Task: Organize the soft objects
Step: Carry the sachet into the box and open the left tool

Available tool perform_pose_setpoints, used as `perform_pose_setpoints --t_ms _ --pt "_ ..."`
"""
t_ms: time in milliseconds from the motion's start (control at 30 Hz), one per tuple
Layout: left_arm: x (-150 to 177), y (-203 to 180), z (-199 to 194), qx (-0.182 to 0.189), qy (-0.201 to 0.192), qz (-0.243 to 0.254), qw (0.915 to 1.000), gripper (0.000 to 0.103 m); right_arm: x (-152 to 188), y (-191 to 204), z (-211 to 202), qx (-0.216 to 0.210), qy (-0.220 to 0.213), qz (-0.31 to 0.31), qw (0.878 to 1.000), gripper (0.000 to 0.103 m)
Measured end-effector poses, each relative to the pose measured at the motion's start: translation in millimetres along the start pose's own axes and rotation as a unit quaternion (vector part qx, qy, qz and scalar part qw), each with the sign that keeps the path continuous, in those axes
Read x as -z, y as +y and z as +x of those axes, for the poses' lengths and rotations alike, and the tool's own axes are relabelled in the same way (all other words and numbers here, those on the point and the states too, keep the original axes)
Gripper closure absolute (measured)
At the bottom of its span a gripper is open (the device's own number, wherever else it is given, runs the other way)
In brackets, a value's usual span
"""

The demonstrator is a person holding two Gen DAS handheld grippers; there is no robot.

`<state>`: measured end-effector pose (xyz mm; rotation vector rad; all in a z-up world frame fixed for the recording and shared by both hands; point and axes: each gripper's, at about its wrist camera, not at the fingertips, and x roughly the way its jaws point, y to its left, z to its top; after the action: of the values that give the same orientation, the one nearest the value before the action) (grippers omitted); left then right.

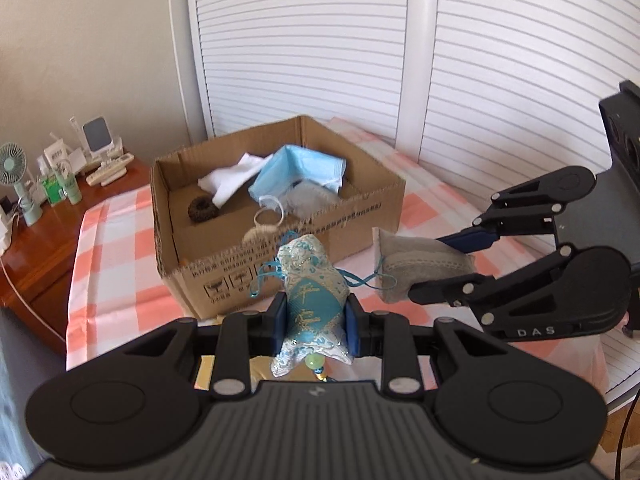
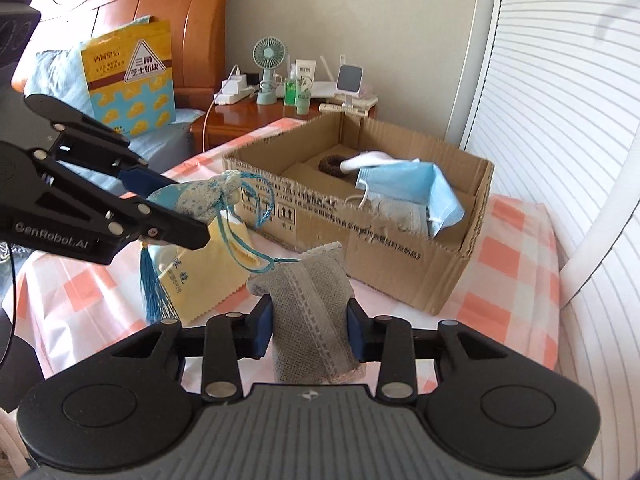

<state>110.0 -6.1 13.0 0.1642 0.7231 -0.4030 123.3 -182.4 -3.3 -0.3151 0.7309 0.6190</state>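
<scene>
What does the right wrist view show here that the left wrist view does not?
Only the right wrist view shows the yellow cloth lying on the checked tablecloth, the sachet's blue tassel, the yellow snack bag and the wooden headboard.

Only the left wrist view shows the green bead below the left gripper.

Both show the cardboard box holding a blue face mask, the blue brocade sachet in the left gripper, the grey pouch in the right gripper, and the small fan.
</scene>
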Motion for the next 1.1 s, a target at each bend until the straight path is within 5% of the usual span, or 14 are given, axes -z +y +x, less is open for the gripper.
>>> perform_pose_setpoints --t_ms 333,733,833,867,900,1100 --pt "-72 26 5 -0.032 -0.045 0.022 0.9982 0.076 -4 -5 -12 0.002 -0.008 0.009 1.000 0.061" --pt "-126 65 73 -0.087 -0.024 -0.001 0.9959 0.074 -10 -19 -13 0.010 -0.014 0.021 1.000 0.061" --pt "-124 76 90 -0.095 -0.017 -0.016 0.9952 0.046 -12 -23 -11 0.014 -0.012 0.019 1.000 0.061" --pt "-121 79 94 -0.097 -0.013 -0.022 0.9950 0.021 -12 -24 -11 0.014 -0.011 0.021 1.000 0.061" --pt "-118 82 97 -0.103 -0.015 -0.028 0.9941 0.009 -12 -25 -10 0.015 -0.010 0.022 1.000 0.061" --pt "-96 83 83 -0.103 -0.020 -0.030 0.9940 0.009 -17 -27 -8 0.019 -0.010 0.024 0.999 0.061"
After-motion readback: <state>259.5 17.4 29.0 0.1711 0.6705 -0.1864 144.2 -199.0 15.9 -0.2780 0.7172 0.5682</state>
